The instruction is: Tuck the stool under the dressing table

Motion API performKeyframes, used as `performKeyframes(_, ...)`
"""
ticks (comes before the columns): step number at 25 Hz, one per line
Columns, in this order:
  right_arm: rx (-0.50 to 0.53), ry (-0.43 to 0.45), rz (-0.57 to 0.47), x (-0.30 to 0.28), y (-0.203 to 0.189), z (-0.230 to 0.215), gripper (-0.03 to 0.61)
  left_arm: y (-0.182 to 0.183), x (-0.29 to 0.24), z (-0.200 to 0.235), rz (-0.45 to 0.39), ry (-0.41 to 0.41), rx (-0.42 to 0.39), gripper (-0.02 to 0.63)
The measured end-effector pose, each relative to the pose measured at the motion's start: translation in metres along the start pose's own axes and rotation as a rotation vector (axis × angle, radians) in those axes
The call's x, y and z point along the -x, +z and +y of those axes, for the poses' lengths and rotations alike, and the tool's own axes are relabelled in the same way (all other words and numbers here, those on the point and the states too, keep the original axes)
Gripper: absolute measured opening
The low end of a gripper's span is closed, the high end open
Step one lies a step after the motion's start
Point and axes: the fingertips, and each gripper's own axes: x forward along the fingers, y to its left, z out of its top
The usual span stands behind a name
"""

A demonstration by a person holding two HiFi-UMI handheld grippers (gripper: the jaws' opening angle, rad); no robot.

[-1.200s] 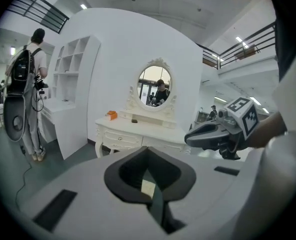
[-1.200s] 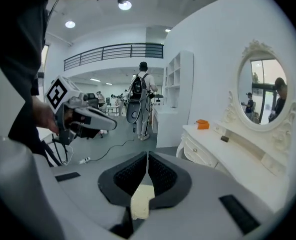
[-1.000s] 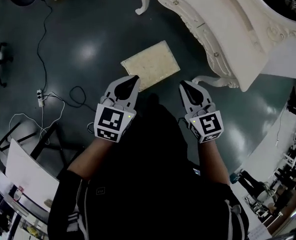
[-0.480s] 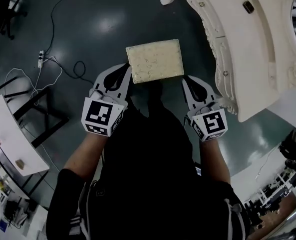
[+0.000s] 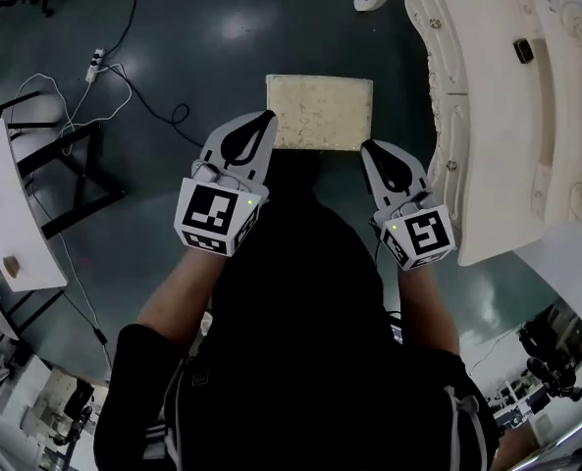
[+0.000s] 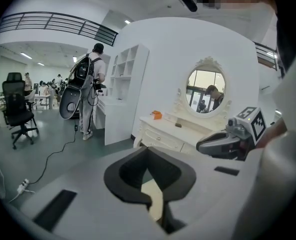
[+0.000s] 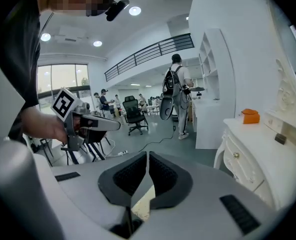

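Note:
In the head view the stool (image 5: 320, 113), a cream rectangular cushion, stands on the dark floor just ahead of both grippers. The white carved dressing table (image 5: 487, 116) runs along its right side, a small gap away. My left gripper (image 5: 264, 118) hangs over the stool's near left corner. My right gripper (image 5: 368, 146) hangs over the near right corner. Both are shut with nothing held. In the left gripper view, a cream patch of the stool (image 6: 152, 196) shows below the left gripper (image 6: 148, 148). The right gripper (image 7: 148, 154) has the dressing table (image 7: 252, 149) to its right.
An orange object (image 6: 157, 115) and a small dark item lie on the tabletop under the oval mirror (image 6: 205, 89). Cables (image 5: 124, 77) trail over the floor at left beside a black-framed white table (image 5: 16, 204). A person with a backpack (image 6: 85, 94) stands by white shelves (image 6: 123, 99); an office chair (image 6: 18, 104) is further left.
The view has swung round: the stool now sits square in front of both grippers and the dressing table has shifted to the right edge. Both grippers stay shut.

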Motion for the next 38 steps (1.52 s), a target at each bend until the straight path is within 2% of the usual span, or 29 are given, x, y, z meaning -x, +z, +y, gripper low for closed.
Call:
performKeyframes(3,0.024,0.025,0.011,-0.014,0.006,0.010,0.021,-0.012,0.005,0.014,0.007,0.029,0.018,0.006)
performKeyframes(8,0.071,-0.006,0.025,-0.029,0.011,0.014,0.021,-0.027,0.014,0.031,0.028,0.030,0.045,0.006)
performKeyframes(14,0.010,-0.012,0.035,-0.041,-0.010,0.000,0.021,-0.043,0.004,0.044,0.054,0.041,0.056,0.006)
performKeyframes(18,-0.062,-0.009,0.047,-0.046,-0.041,-0.022,0.021,-0.067,-0.016,0.050,0.069,0.067,0.089,0.006)
performKeyframes(22,-0.064,-0.002,0.088,-0.059,-0.076,-0.031,0.021,-0.101,-0.034,0.049,0.108,0.043,0.093,0.009)
performKeyframes(25,-0.102,-0.009,0.105,-0.074,-0.102,-0.038,0.021,-0.128,-0.048,0.055,0.129,0.041,0.115,0.009)
performKeyframes(29,-0.148,-0.015,0.127,-0.089,-0.139,-0.049,0.021,-0.166,-0.070,0.059,0.153,0.054,0.132,0.009)
performKeyframes(35,-0.162,-0.008,0.141,-0.112,-0.193,-0.066,0.021,-0.223,-0.112,0.069,0.204,0.089,0.118,0.009)
performKeyframes(38,-0.180,-0.003,0.153,-0.121,-0.223,-0.073,0.021,-0.252,-0.127,0.073,0.236,0.087,0.149,0.017)
